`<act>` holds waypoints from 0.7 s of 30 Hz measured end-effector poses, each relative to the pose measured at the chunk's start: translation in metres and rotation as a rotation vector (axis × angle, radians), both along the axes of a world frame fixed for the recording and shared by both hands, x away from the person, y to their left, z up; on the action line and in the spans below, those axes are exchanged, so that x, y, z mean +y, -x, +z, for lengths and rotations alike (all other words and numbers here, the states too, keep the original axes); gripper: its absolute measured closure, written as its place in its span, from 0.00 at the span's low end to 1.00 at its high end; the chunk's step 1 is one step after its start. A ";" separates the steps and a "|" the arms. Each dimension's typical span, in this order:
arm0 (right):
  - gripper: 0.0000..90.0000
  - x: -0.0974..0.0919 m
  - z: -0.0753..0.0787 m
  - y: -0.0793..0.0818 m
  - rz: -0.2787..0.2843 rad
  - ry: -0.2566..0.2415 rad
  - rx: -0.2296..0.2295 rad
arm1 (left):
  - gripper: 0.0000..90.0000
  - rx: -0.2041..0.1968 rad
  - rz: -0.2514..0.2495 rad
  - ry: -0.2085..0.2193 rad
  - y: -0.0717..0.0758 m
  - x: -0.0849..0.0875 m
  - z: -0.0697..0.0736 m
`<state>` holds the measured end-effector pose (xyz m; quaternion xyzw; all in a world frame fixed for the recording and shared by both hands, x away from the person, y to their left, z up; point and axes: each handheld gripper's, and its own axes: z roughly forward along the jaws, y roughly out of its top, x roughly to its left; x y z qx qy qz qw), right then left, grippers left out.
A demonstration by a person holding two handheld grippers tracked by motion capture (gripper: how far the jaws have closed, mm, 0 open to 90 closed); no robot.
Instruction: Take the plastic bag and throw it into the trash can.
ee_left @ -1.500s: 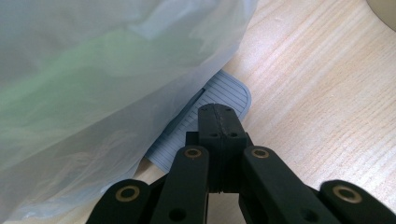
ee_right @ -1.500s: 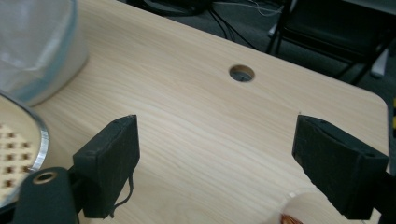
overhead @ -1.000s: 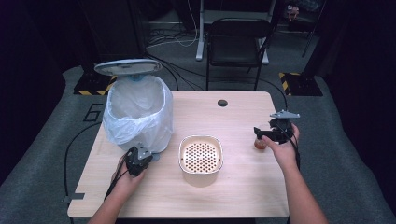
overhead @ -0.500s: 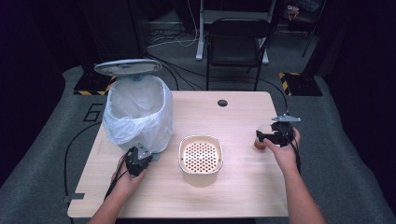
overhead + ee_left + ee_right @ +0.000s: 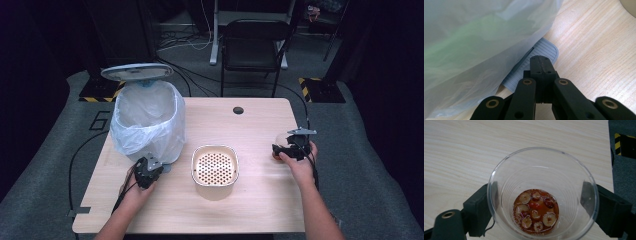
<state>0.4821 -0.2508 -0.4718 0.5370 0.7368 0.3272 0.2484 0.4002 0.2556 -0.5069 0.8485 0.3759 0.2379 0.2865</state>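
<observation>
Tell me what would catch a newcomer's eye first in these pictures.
Probably the clear plastic cup held between the right gripper jaws near the table's right edge, with sliced fruit in reddish liquid at its bottom. Next, the bag-lined bin at the left, lid raised, then the perforated strainer bowl in the middle.

Left gripper [image 5: 541, 65] closed over ribbed pedal [image 5: 541, 51] (bin bag [image 5: 479, 42] beside), table [image 5: 594, 50] underneath.
</observation>
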 end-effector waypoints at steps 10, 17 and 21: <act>0.29 0.002 -0.003 -0.003 -0.006 0.000 0.002 | 1.00 -0.007 0.003 0.001 0.000 0.000 0.000; 0.36 0.002 -0.002 -0.002 0.028 -0.009 0.013 | 1.00 -0.009 -0.002 -0.007 0.000 0.000 0.000; 0.37 0.005 -0.001 -0.001 0.043 -0.010 0.014 | 1.00 -0.010 0.005 0.004 0.000 0.000 -0.001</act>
